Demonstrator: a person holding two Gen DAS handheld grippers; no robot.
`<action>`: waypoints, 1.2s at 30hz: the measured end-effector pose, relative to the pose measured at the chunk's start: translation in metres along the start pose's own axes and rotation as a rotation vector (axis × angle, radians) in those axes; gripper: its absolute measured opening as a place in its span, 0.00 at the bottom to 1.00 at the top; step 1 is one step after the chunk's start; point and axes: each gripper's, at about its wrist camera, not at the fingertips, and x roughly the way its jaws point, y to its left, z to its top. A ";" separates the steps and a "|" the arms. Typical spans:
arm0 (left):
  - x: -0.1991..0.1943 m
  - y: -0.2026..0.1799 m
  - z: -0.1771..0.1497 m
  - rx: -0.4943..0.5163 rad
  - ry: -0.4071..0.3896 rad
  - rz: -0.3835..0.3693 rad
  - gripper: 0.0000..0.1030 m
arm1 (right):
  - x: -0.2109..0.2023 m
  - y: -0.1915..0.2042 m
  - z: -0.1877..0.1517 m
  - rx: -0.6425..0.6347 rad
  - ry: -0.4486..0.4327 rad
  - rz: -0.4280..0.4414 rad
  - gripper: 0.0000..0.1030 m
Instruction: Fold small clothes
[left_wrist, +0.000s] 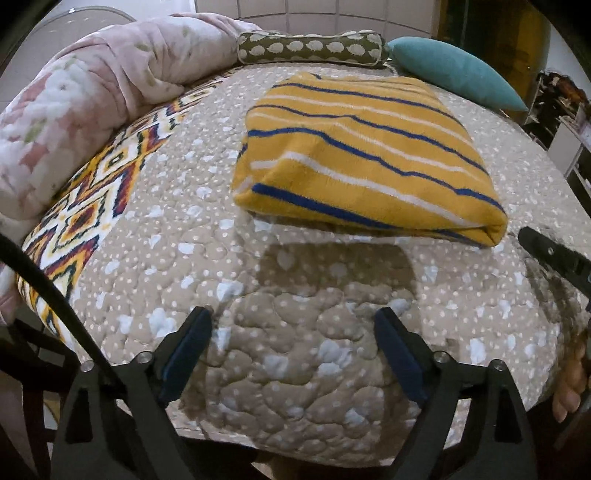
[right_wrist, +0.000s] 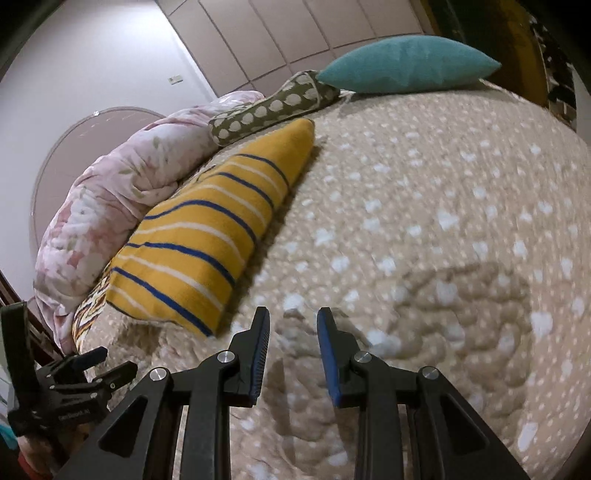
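— Left wrist view: left gripper (left_wrist: 293, 334) spread wide, holding nothing; striped garment (left_wrist: 364, 147) folded (yellow, blue stripes) on quilt (left_wrist: 295, 369)?

— Right gripper (right_wrist: 293, 334) parted too, empty; garment beside floral blanket (right_wrist: 110, 206).

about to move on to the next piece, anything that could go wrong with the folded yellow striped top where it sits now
The folded top looks bulky, and its near-left corner lifts off the quilt, so the fold may spring open. Both the left gripper and the right gripper are open and empty, so nothing holds it down. The pink blanket lies right beside it and could snag it if moved.
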 end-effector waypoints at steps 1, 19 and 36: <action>0.000 0.000 0.000 -0.003 0.002 0.008 0.90 | 0.000 -0.004 -0.003 0.013 -0.002 0.013 0.28; 0.027 0.076 0.123 -0.065 -0.080 -0.308 0.91 | 0.056 0.010 0.060 0.108 0.070 0.283 0.64; 0.054 -0.017 0.183 -0.027 -0.026 -0.645 0.41 | 0.060 0.017 0.138 0.083 -0.007 0.259 0.38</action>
